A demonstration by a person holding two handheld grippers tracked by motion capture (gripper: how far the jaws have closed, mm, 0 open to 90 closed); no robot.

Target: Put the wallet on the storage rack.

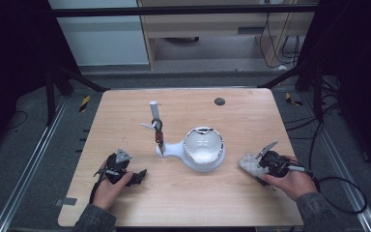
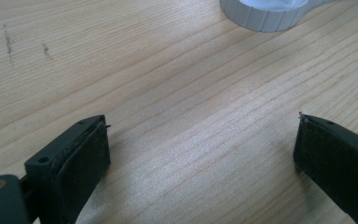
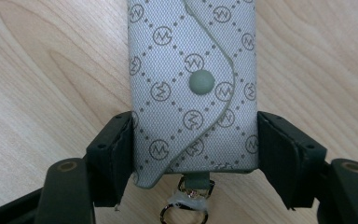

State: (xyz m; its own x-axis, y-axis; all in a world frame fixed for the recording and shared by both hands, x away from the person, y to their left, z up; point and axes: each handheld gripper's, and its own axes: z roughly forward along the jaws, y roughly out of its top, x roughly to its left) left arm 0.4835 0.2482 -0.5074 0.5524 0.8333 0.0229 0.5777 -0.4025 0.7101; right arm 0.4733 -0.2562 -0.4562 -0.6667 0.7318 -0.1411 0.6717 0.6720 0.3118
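A grey patterned key pouch (image 3: 191, 56) with a snap button and a metal ring at its near end lies flat on the wooden table (image 1: 183, 203) at the right. My right gripper (image 3: 194, 119) has one jaw against each long side of it, shut on the pouch (image 1: 248, 163). In the high view the right gripper (image 1: 257, 166) sits near the table's right edge. My left gripper (image 1: 140, 177) rests low at the front left, open, with bare wood between its jaws. Up close, the left gripper (image 2: 203, 123) holds nothing.
A white stand (image 1: 171, 149) at the table's middle carries a round white bowl-shaped head (image 1: 203, 147) and a thin upright post (image 1: 154, 113) with a clip. Its ribbed white rim (image 2: 265, 16) lies ahead of the left gripper. A dark round spot (image 1: 219, 101) marks the far side.
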